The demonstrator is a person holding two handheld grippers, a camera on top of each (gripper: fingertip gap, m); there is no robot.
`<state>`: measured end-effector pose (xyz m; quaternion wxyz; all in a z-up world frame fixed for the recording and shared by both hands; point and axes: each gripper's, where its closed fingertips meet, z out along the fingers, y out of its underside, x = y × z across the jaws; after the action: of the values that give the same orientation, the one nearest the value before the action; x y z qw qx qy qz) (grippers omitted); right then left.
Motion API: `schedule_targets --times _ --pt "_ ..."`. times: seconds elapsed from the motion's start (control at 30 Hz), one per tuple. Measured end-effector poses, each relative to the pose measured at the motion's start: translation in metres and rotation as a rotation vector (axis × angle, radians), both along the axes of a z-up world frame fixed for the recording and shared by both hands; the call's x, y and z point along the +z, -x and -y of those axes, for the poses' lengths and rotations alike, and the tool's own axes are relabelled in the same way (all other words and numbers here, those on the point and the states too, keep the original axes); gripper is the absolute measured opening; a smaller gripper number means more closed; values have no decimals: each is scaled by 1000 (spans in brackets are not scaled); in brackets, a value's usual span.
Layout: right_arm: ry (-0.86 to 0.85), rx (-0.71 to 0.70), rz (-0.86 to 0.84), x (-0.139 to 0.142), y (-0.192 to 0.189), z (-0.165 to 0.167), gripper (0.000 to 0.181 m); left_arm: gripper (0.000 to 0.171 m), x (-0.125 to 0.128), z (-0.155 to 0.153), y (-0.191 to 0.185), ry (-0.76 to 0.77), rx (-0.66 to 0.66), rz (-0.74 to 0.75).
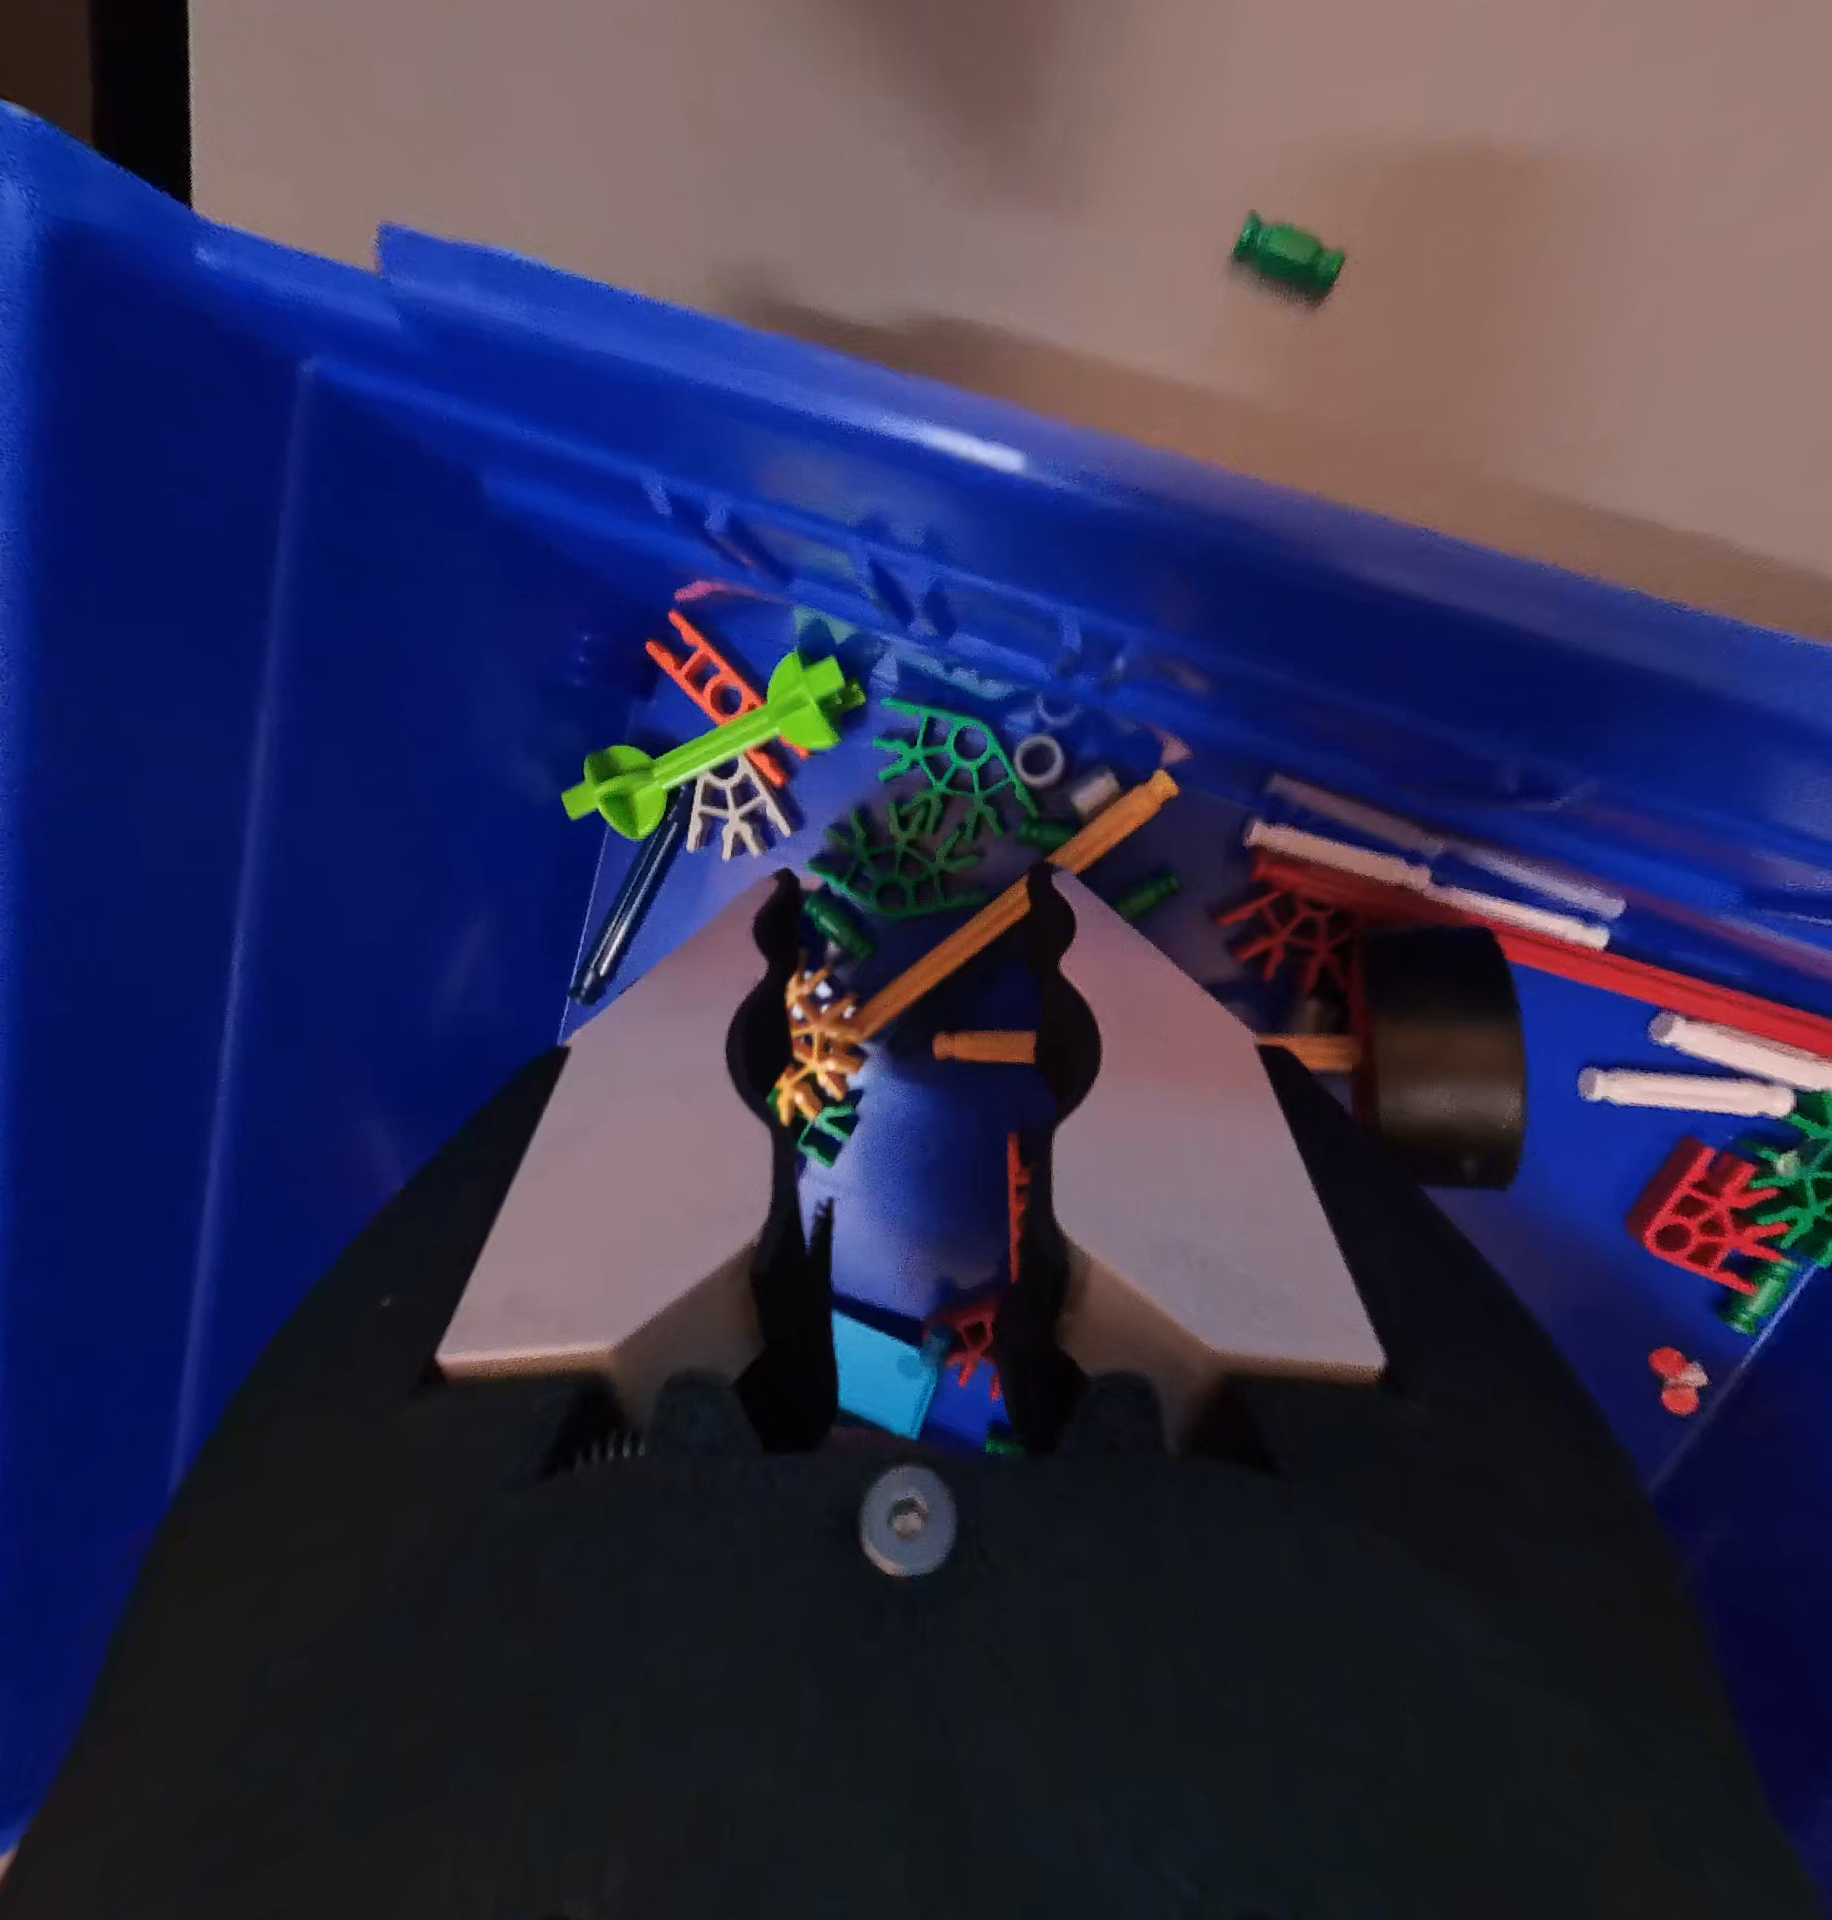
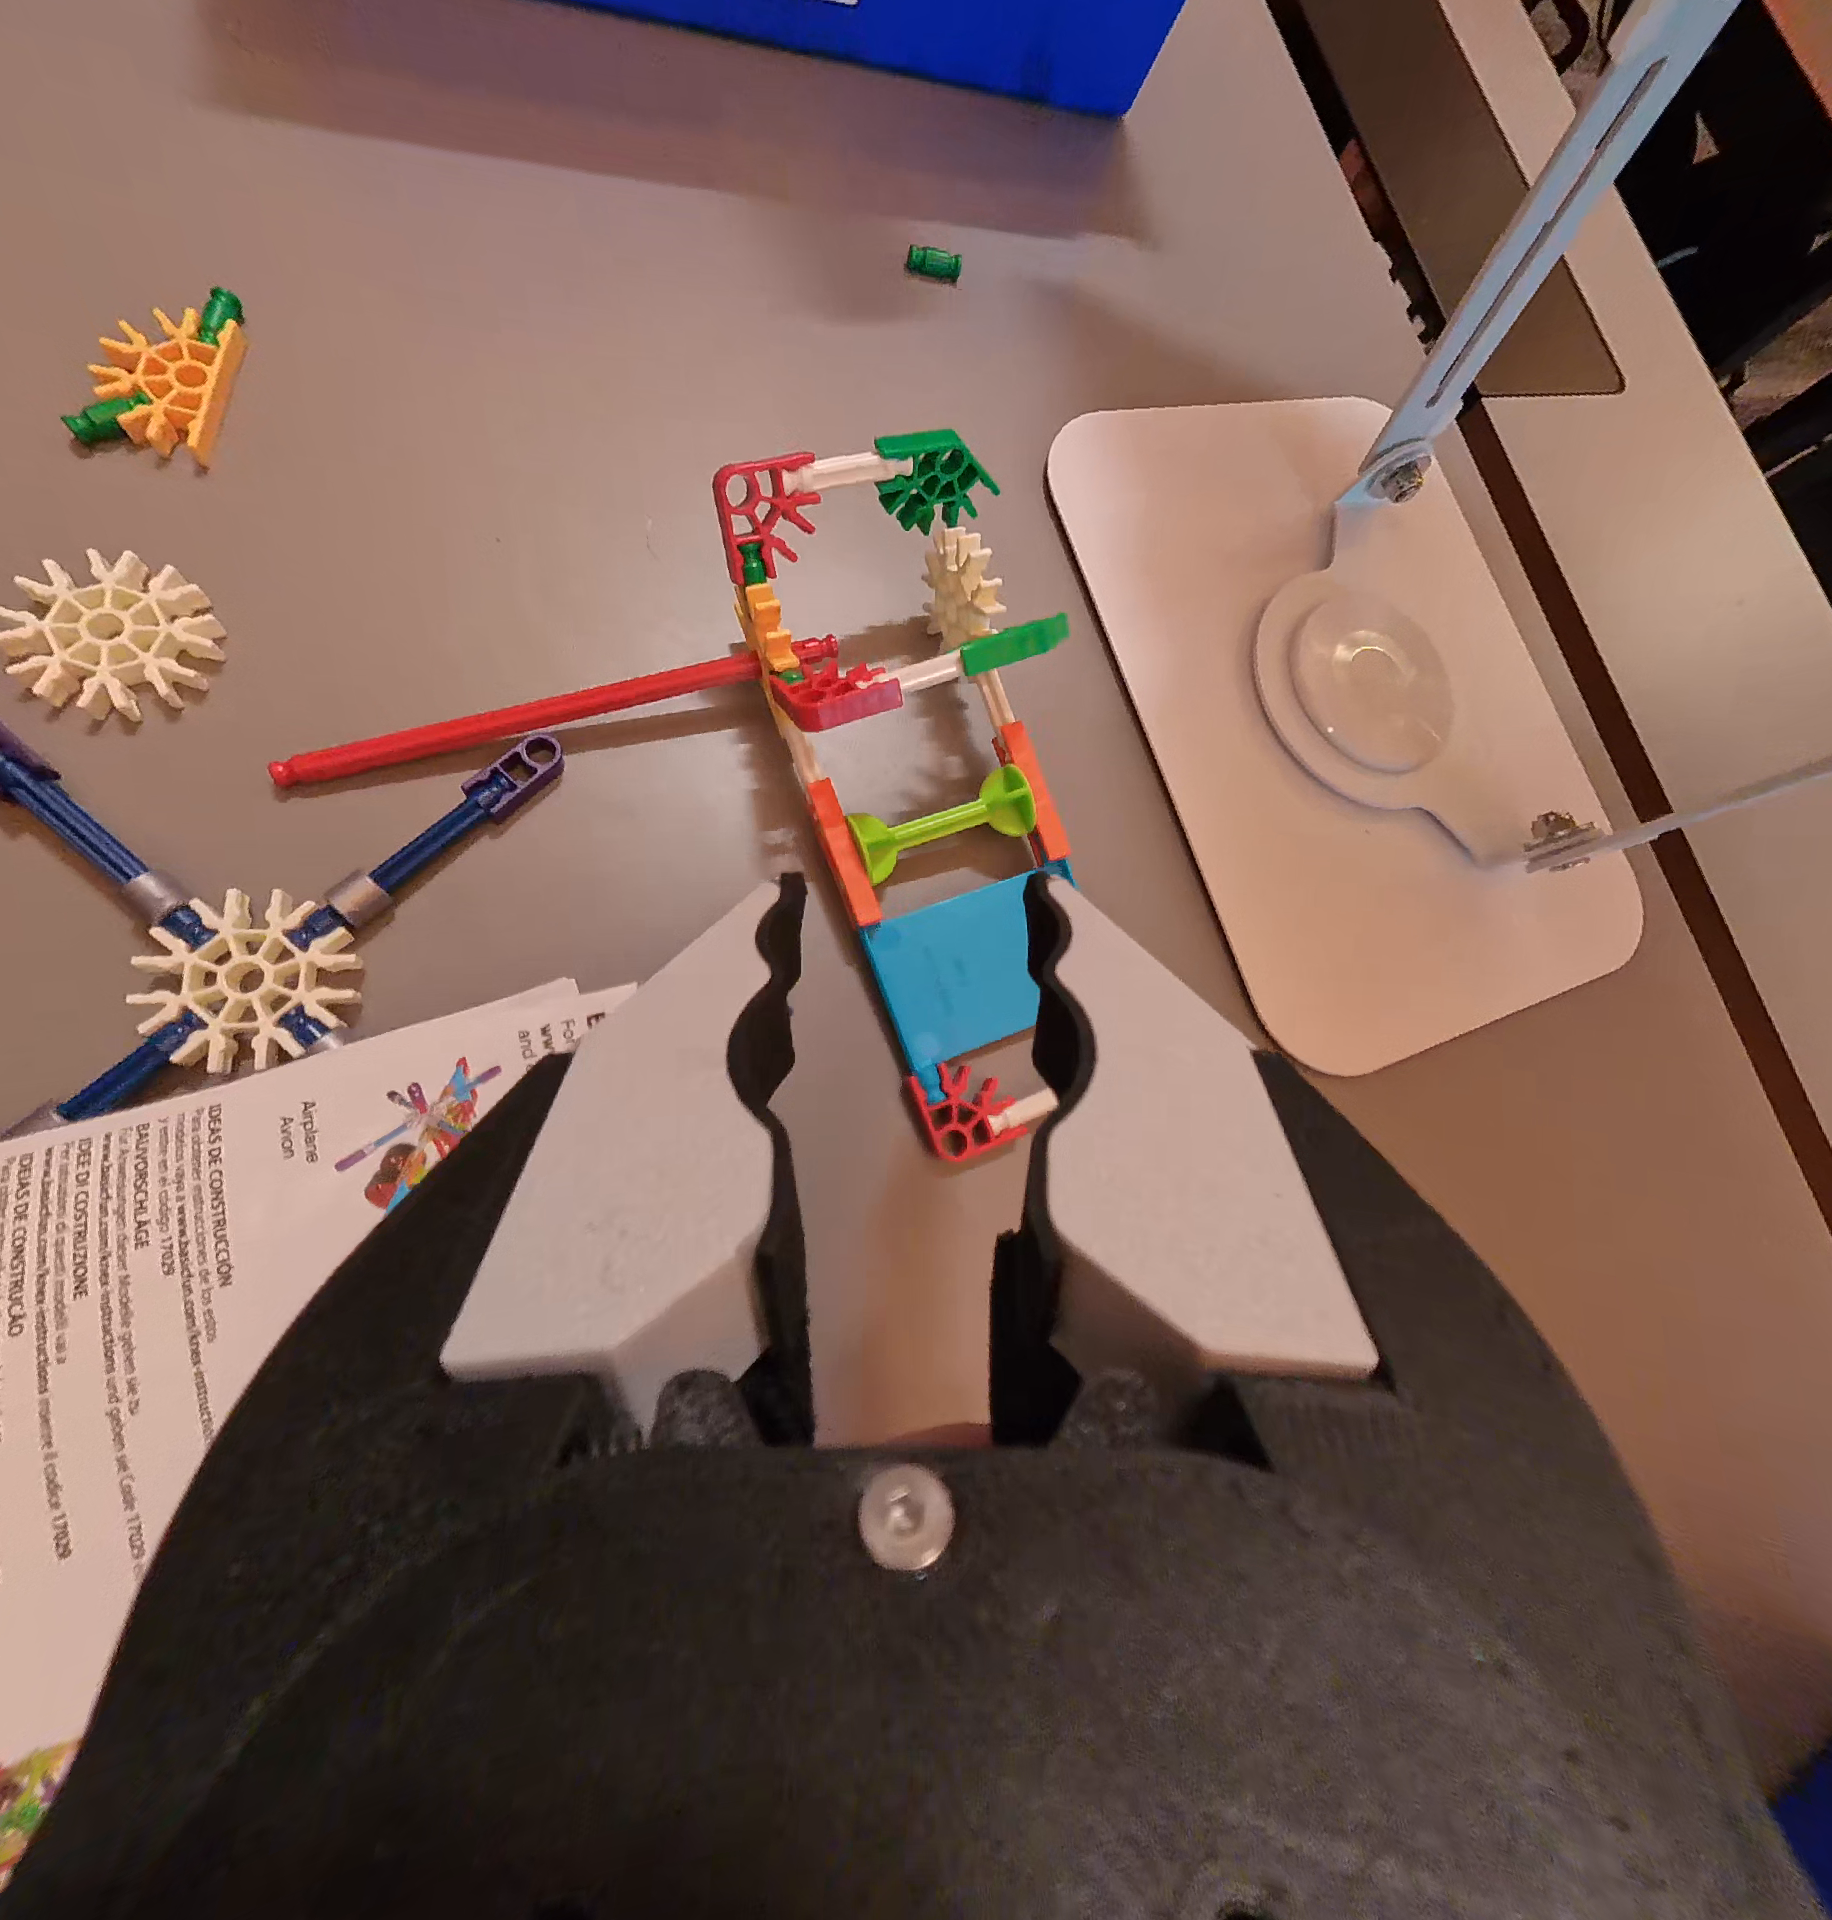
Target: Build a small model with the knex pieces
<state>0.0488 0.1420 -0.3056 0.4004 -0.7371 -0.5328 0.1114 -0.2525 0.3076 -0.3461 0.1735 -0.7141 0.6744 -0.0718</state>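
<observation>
My left gripper [image 1: 912,883] is open and empty inside a blue plastic bin [image 1: 268,727], just above loose construction-toy pieces. An orange rod [image 1: 1005,914] and an orange snowflake connector [image 1: 818,1039] lie between its fingers. A lime green rod [image 1: 714,743], green connectors [image 1: 922,821] and a black wheel [image 1: 1442,1060] lie around them. My right gripper [image 2: 912,883] is open and empty over a built frame of rods and connectors [image 2: 891,727] on the grey table. The frame's light blue panel [image 2: 953,977] lies between the fingers, against the right one.
On the table are a long red rod [image 2: 517,717] joined to the frame, a white connector [image 2: 107,634], a white hub with blue rods [image 2: 242,977], a yellow connector [image 2: 169,379], a small green rod [image 2: 933,262], a printed leaflet [image 2: 164,1247] and a white stand base [image 2: 1338,727]. Tip to tip, the grippers are about 35 cm apart.
</observation>
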Motion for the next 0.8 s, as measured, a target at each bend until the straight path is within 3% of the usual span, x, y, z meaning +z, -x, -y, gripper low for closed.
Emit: schedule_targets --times 0.43,0.8 --pt "13 6 8 -7 8 0 42 37 -11 -3 -6 223 141 39" --pt "10 13 16 -9 5 2 42 26 -4 -10 4 75 121 -9"
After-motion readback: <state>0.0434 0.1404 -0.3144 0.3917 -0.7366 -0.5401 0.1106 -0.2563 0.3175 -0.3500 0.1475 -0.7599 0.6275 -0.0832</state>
